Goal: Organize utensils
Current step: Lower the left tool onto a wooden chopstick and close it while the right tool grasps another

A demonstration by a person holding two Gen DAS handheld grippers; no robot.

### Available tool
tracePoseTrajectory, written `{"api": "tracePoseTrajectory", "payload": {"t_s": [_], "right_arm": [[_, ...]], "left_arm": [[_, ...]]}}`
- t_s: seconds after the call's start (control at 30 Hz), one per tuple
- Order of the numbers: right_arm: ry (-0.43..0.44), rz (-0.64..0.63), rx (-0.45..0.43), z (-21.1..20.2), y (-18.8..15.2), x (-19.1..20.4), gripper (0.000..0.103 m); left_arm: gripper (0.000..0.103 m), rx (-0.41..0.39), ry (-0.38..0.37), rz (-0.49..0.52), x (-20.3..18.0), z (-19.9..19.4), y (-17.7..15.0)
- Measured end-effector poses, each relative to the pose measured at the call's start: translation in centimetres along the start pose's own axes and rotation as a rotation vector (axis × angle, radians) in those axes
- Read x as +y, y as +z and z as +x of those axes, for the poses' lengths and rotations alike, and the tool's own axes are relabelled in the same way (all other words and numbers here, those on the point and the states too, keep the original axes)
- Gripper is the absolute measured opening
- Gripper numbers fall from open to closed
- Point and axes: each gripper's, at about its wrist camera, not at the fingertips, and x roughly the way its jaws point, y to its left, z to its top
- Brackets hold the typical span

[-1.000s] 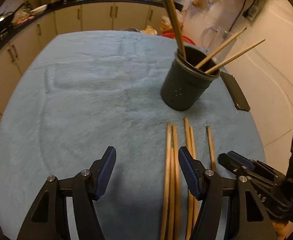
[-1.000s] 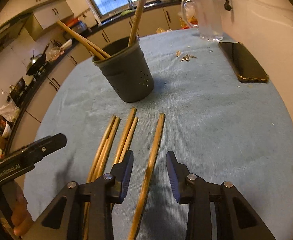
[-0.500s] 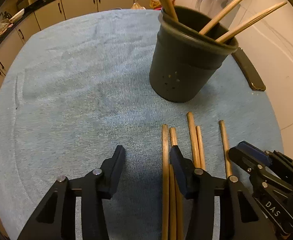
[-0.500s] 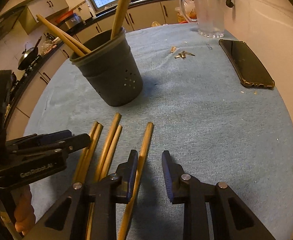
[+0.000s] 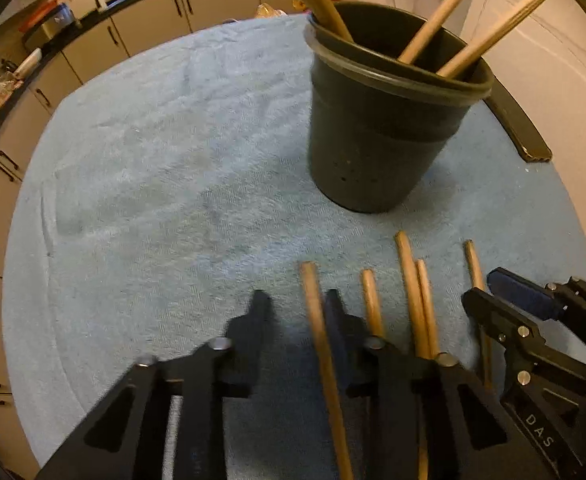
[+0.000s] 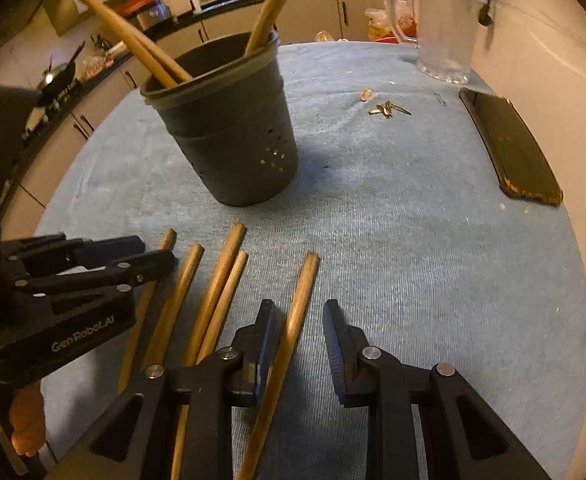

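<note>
- Chopsticks lying on the cloth: five, e.g. (image 6: 299, 312), (image 5: 321, 344).
- Sticks standing in the holder: three, e.g. (image 6: 133, 46), (image 5: 437, 20).
- Dark perforated holder (image 6: 229, 128): one.
- Phone (image 6: 511, 148): one.
- Glass jug (image 6: 441, 24): one.
- Blue table cloth (image 6: 413, 260): one.
- Small brass-coloured scraps (image 6: 387, 109): number indistinct.

Tan chopsticks, dark grey holder, blue cloth

Light wooden chopsticks (image 6: 297, 312); charcoal utensil holder (image 6: 233, 148); pale blue towel (image 6: 433, 264); black phone (image 6: 511, 148).
</note>
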Motion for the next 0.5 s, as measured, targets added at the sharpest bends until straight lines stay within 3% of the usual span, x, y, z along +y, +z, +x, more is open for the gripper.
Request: {"api": "tracePoseTrajectory", "payload": {"t_s": [0.07,0.33,0.43,0.5], "right_arm": [[-0.028,-0.029,0.009,0.3,0.4,0.6,0.028],[-0.088,-0.124,0.024,0.3,0.4,1.7,0.025],[-0.111,-0.127,0.014,0.3,0.3,2.1,0.013],[-0.112,-0.114,0.004,0.1,0.1,2.3,0.011]], "left_arm": [[0.011,-0.016,0.003,0.005,0.1,-0.2,-0.5],[0.009,-0.039,0.036,-0.067,2.4,-1.4,-4.0],[0.009,-0.051,0.032,-0.08,2.6,-1.7,-4.6],[0.008,-0.06,0.046,-0.075,2.6,-1.7,-4.7]]}}
